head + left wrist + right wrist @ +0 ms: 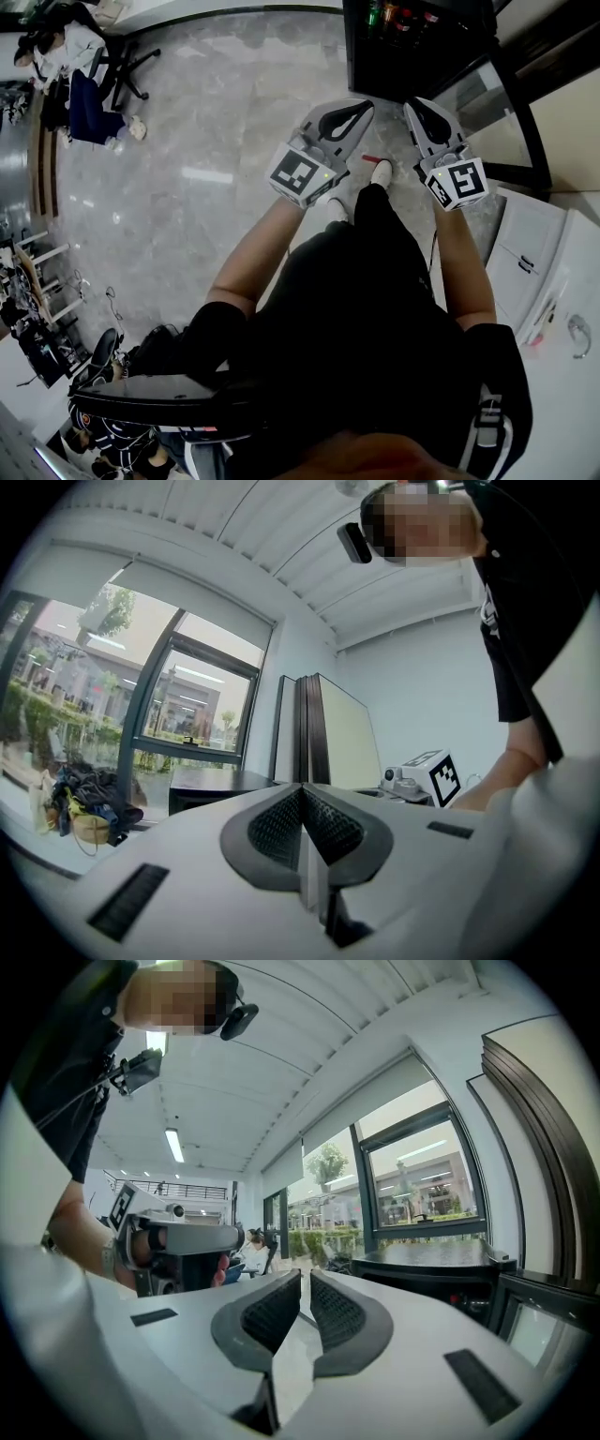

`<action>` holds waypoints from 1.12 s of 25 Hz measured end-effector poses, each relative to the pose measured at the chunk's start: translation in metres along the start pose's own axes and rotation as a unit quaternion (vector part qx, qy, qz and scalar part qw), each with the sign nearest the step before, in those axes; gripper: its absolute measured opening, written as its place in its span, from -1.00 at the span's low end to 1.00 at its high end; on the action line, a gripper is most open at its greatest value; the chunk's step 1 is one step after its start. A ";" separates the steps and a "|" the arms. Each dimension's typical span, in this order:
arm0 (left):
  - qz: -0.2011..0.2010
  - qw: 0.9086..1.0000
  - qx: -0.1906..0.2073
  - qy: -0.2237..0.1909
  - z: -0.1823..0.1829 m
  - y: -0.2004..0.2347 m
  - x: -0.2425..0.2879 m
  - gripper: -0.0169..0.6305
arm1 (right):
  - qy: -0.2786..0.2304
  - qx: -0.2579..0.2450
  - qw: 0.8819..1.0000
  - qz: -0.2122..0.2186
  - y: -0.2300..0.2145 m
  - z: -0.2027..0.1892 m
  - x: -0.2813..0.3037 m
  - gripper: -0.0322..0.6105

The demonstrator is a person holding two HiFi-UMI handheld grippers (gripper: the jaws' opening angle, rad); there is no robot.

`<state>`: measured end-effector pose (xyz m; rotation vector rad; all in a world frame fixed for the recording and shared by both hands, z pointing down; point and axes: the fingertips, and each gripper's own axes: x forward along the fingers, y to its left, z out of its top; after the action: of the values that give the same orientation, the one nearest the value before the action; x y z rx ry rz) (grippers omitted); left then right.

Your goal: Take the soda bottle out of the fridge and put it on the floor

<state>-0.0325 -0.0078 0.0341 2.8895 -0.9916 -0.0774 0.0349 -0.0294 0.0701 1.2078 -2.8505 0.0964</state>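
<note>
The black fridge point(412, 47) stands at the top of the head view, its glass door point(487, 89) swung open to the right. Several bottles point(389, 16) show on a shelf inside; I cannot tell which one is the soda bottle. My left gripper point(361, 106) and right gripper point(415, 105) hover side by side above the floor, just in front of the fridge. Both point toward it. The left gripper point(302, 791) has its jaws pressed together with nothing between them. The right gripper point(305, 1279) is likewise shut and empty. No bottle appears in either gripper view.
Grey marble floor point(216, 159) stretches left of the fridge. A small red object point(373, 158) lies by the person's white shoe point(382, 172). White cabinets point(525, 253) stand on the right. An office chair with blue cloth point(89, 105) is far left, and dark equipment point(112, 375) is at lower left.
</note>
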 end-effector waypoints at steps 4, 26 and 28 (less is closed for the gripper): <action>0.030 0.999 -0.003 0.013 -0.028 0.038 0.055 -0.93 | 0.016 0.009 1.000 -0.023 -0.071 -0.032 0.036 -0.85; 0.099 0.993 -0.053 0.039 -0.227 0.213 0.199 -0.93 | 0.074 0.044 0.984 -0.158 -0.301 -0.258 0.210 -0.12; 0.097 0.993 -0.053 0.034 -0.238 0.216 0.207 -0.93 | 0.069 0.044 0.983 -0.166 -0.310 -0.267 0.218 -0.09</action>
<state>0.0169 -0.2893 0.2881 2.6663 -1.2112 -0.0176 0.1107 -0.3809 0.3633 1.6057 -2.5127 0.2832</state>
